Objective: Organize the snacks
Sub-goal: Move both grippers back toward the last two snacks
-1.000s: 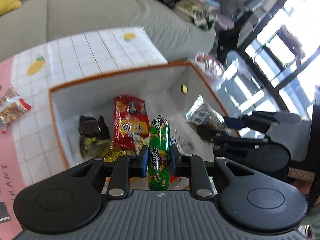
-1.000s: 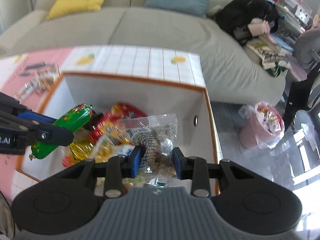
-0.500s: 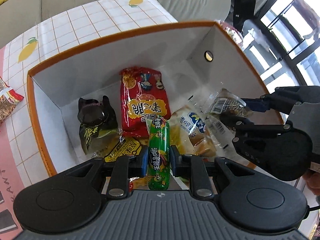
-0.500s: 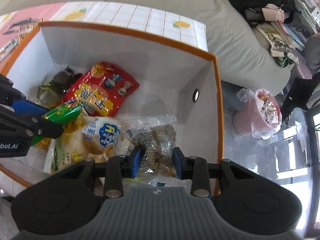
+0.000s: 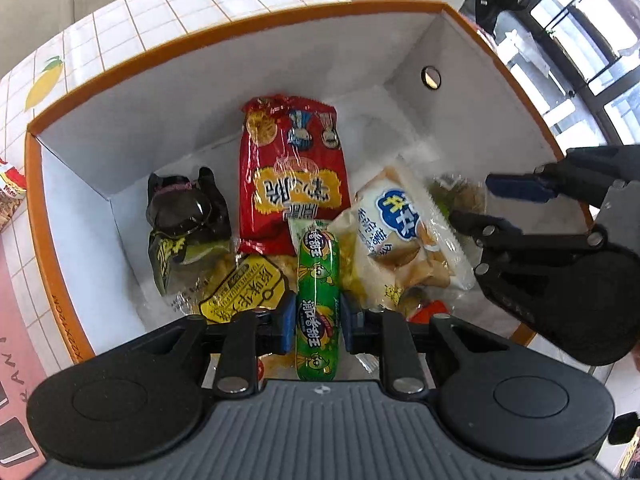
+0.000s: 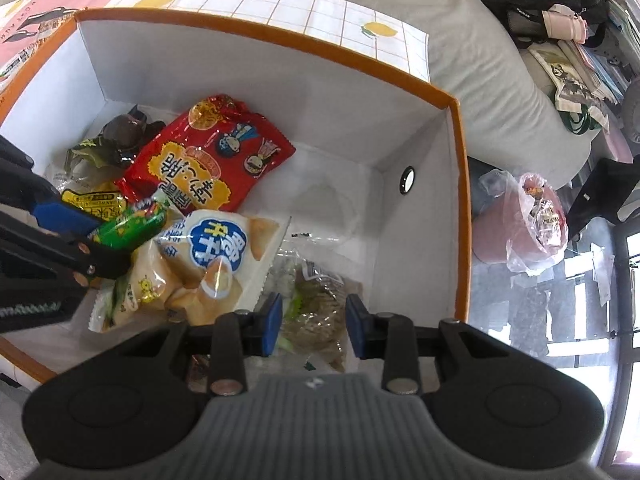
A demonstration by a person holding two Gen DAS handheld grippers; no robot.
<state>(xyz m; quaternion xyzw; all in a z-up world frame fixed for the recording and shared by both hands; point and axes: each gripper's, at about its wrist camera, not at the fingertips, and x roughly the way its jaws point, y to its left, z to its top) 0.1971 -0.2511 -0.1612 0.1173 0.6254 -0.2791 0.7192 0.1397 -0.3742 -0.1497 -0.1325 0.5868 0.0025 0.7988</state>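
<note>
Both hands had come down into the box; the left gripper clenched the green sausage, the right gripper grasped a clear packet, so release seemed next.

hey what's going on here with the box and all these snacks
A person is packing snacks into an orange-rimmed box, one handheld gripper per hand. The left gripper has its jaws shut on a green sausage stick, held over the pile. The right gripper holds a clear packet low inside the box. Already in there: a red bag, a white biscuit pack, a dark packet and a yellow-labelled one. Neither held item is released yet.
</note>
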